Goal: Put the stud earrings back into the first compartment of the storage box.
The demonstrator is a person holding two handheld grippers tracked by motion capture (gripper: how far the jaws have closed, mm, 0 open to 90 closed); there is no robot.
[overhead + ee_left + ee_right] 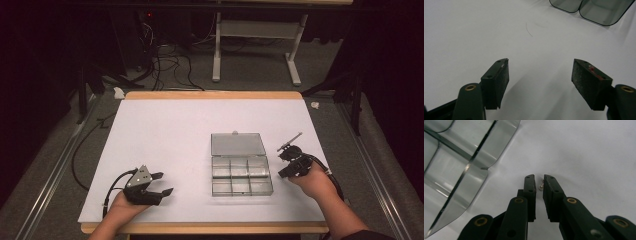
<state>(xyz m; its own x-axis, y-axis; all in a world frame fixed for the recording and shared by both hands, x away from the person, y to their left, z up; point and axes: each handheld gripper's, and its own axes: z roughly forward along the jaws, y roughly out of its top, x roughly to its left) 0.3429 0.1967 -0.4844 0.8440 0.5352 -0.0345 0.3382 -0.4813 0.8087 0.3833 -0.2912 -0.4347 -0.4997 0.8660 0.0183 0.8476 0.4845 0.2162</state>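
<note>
Two grippers flank the clear box [242, 162]: left gripper [540, 75] spread wide; right gripper [539, 185] pinching a pearl bead [540, 187].

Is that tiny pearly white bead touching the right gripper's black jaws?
Cannot tell. In the right gripper view the tiny pearly white bead sits between the nearly closed jaws of the right gripper; contact isn't plain.

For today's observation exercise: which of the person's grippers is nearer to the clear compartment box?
Right. The right gripper sits just beside the clear compartment box, at its right edge; the left gripper rests farther off to the box's left.
</note>
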